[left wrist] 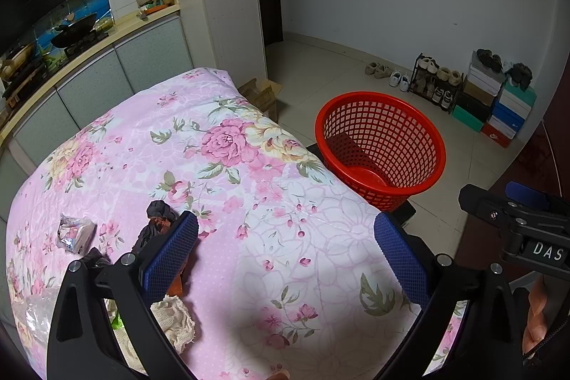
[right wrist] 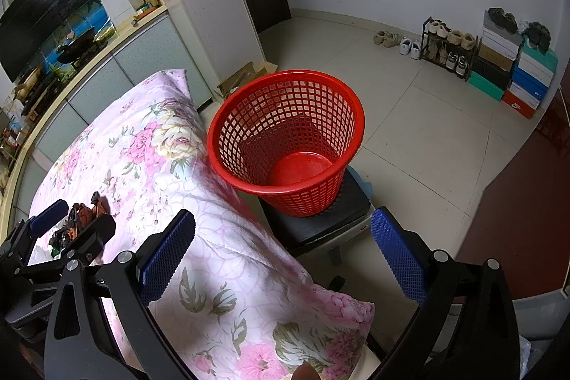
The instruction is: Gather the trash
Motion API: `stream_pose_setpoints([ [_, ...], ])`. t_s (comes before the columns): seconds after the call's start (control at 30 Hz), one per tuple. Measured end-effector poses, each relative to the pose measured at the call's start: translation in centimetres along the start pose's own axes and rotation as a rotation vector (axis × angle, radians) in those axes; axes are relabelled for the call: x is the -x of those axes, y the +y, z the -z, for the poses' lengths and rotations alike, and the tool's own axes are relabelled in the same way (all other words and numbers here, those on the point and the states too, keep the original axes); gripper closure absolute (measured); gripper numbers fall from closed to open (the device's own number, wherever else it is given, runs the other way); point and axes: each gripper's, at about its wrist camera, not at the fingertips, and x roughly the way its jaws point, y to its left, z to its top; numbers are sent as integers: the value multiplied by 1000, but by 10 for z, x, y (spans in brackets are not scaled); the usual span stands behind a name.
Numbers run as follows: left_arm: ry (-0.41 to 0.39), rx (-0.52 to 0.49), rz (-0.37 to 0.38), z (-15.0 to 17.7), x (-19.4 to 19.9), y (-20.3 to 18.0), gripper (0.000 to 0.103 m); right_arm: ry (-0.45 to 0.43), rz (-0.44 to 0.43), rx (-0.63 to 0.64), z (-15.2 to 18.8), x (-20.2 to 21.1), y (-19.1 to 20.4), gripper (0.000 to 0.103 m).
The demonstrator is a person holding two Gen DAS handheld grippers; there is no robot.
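A pink floral cloth (left wrist: 228, 187) covers the table, and beside its edge a red mesh basket (right wrist: 288, 137) stands with nothing in it; only the right wrist view shows it sits on a dark stool (right wrist: 320, 223). Only the left wrist view shows the full trash pile at the cloth's left end: clear plastic (left wrist: 35, 316), a cream crumpled rag (left wrist: 178, 319), a dark wrapper (left wrist: 156, 223), a small foil packet (left wrist: 74, 232). The left gripper (left wrist: 285, 255) hovers beside that pile, jaws spread wide, empty. The right gripper (right wrist: 281, 258) hangs over the cloth's edge, jaws likewise apart. Shoe boxes (right wrist: 513, 73) line the far wall.
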Motion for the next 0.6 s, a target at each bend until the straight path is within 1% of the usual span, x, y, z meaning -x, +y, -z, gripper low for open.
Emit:
stream_pose_setpoints([
  [0.37,5,18,-2,2,-1,6,7,-7,4,4,-1,-2,2,7],
  [0.53,10,54,-11,6,0,19,7,-35,14,35,-3,-3,12,7],
  [0.6,12,76,-16,10,2,27,7,-32,-6,46,-4,-5,17,7],
])
